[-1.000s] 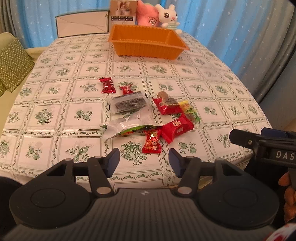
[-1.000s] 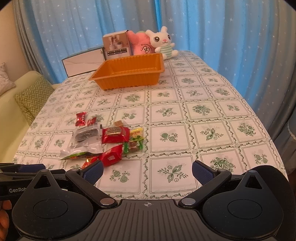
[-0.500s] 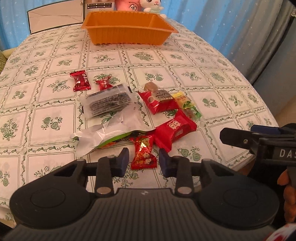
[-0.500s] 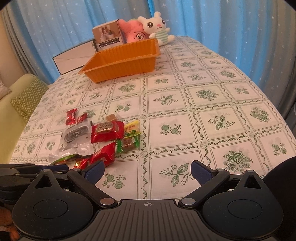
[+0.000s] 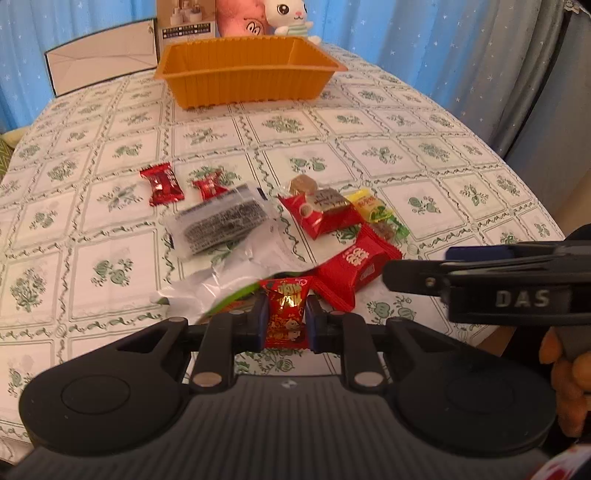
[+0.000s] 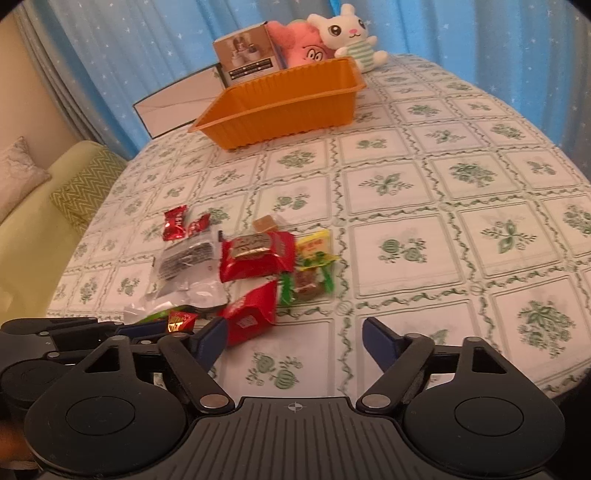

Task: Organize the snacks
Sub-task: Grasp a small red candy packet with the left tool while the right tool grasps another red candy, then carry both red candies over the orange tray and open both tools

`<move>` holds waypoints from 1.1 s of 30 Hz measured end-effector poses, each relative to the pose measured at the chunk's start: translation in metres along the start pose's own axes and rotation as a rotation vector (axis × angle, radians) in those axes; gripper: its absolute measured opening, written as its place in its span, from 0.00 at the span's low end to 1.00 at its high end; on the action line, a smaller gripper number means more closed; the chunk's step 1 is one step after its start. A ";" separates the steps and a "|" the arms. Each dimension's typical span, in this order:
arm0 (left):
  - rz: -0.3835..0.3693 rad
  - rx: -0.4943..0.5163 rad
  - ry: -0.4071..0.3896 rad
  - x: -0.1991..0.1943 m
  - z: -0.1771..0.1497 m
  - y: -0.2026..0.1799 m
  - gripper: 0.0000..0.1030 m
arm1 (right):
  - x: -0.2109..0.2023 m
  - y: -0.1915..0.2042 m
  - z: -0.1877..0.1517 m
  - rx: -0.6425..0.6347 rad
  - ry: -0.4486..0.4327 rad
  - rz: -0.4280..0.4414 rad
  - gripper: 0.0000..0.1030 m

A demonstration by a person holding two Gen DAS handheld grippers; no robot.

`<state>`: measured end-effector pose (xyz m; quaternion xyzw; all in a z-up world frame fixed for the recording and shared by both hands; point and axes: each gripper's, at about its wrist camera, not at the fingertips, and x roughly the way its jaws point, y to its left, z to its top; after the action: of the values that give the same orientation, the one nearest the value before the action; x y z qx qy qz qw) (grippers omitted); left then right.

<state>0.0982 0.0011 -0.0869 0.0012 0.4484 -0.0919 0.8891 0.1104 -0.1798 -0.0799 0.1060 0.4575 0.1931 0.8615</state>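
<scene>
Blue star-print curtains (image 5: 388,33) are seen behind a round table covered with a white cloth printed in green floral squares (image 5: 110,266). At the near edge of the snack pile, the left gripper (image 5: 284,325) is closed on a small red-and-gold candy packet (image 5: 286,314), which is pinched upright between the two blue pads and appears raised slightly off the cloth. Just beyond the jaws, a crumpled white-and-green wrapper (image 5: 221,284) lies to the left and a red pouch with white lettering (image 5: 354,266) to the right, both close to the held packet. Farther out are recorded a clear bag of dark contents (image 5: 221,221), a red pack with a brown label (image 5: 321,214), a yellow-and-green sweet wrapper (image 5: 376,214), a small brown cube (image 5: 301,184) and two small red candies (image 5: 162,184). The right gripper (image 6: 291,339) is held open over bare cloth, its left pad close beside the red pouch, nothing between its fingers; in the left view it crosses the right side of the frame. An orange ribbed tray (image 5: 247,74) stands well apart at the far side of the table, with open cloth between it and the pile. Behind the tray are noted a product box (image 5: 184,18), a pink plush (image 5: 240,18), a white rabbit plush (image 5: 288,14) and a white folded card (image 5: 99,66).
</scene>
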 end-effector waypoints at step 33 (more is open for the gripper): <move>0.034 -0.109 -0.095 -0.037 0.012 0.033 0.18 | 0.001 0.036 0.011 -0.077 -0.095 0.005 0.20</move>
<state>0.0921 0.0389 -0.0529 -0.0441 0.4097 -0.0522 0.9096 0.1114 -0.1468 -0.0612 0.0829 0.4081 0.2075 0.8852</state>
